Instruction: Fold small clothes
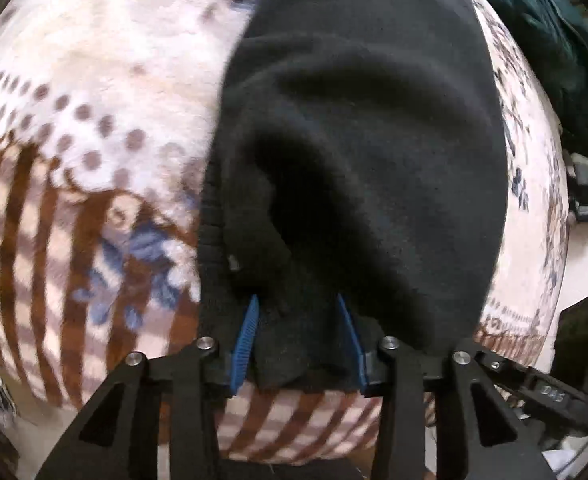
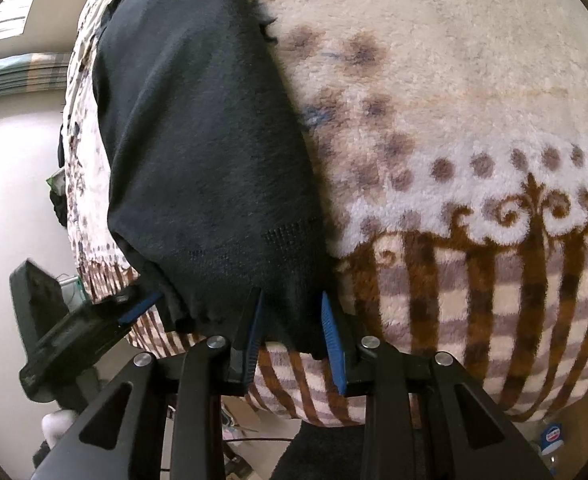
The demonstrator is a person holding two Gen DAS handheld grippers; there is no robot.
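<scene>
Both tools, the left tool and right tool, loosely pinch the black cloth, so it could slip onto the blanket.

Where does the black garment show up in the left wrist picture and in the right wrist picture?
Left wrist: black garment fills the centre and upper right, its near edge between the left claw fingers.
Right wrist: it runs down the left-centre to the right claw.
Shared landmark: the patterned fleece blanket, brown stripes under dots.
</scene>
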